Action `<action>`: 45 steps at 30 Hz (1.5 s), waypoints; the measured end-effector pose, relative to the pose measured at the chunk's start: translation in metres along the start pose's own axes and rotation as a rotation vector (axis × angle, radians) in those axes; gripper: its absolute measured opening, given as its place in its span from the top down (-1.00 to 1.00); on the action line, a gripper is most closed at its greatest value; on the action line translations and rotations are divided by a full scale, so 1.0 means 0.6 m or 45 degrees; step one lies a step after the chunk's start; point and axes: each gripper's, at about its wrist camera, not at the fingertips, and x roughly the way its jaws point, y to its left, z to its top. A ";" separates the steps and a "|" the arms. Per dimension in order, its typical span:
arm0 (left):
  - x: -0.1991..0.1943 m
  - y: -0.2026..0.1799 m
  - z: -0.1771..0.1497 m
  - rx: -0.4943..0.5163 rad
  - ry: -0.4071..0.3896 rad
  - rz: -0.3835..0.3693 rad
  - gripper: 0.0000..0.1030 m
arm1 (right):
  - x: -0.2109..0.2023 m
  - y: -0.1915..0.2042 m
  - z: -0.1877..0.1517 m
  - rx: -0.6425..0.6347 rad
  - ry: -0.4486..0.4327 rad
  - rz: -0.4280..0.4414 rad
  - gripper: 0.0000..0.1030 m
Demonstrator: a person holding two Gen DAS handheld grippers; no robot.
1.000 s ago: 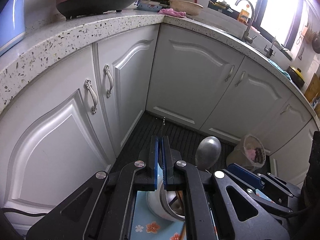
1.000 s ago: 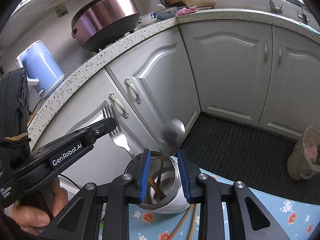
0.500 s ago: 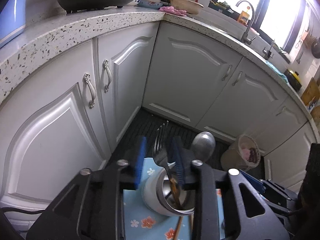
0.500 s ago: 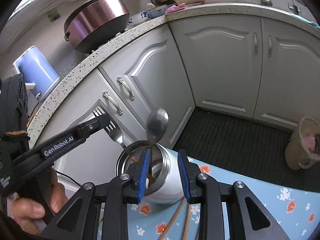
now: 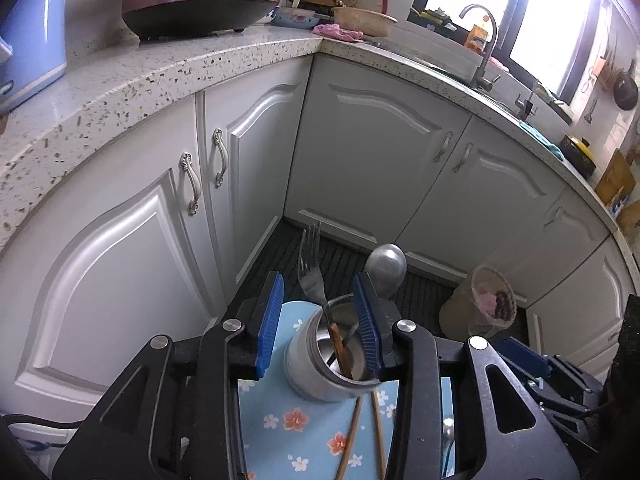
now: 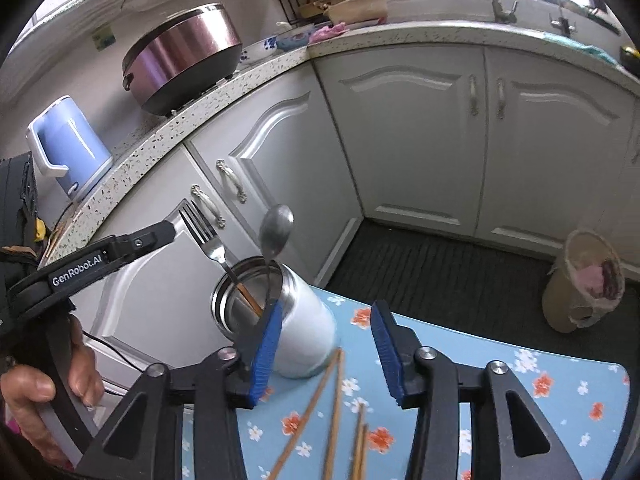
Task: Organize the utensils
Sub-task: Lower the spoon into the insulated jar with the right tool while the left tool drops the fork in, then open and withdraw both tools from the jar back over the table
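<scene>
**Fork and spoon upright in the steel cup, both grippers spread**

My left gripper (image 5: 318, 322) stands wide, its blue pads on either side of the steel cup (image 5: 332, 354) without touching anything I can see. The fork (image 5: 312, 276) leans in the cup, tines up, wooden handle down inside; the spoon (image 5: 386, 266) stands beside it on the right, bowl up. My right gripper (image 6: 326, 354) is also wide and holds nothing; its left pad sits just in front of the cup's near wall. The cup rests at the far left of the blue flowered surface (image 6: 500, 368). Several wooden chopsticks (image 6: 332, 412) lie loose on that surface, near side of the cup, between my right gripper's fingers. White cabinets (image 5: 376, 160) fill the far background.
</scene>
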 end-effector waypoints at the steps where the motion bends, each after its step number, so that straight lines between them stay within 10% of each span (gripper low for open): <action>1: -0.005 -0.003 -0.005 0.006 0.001 -0.001 0.30 | -0.006 -0.001 -0.005 -0.009 0.003 -0.010 0.14; 18: -0.044 -0.044 -0.095 0.063 0.067 -0.008 0.23 | -0.097 -0.011 -0.102 -0.012 -0.033 -0.120 0.09; 45: 0.024 -0.058 -0.293 0.039 0.463 -0.095 0.22 | -0.093 -0.155 -0.318 0.185 0.257 -0.184 0.08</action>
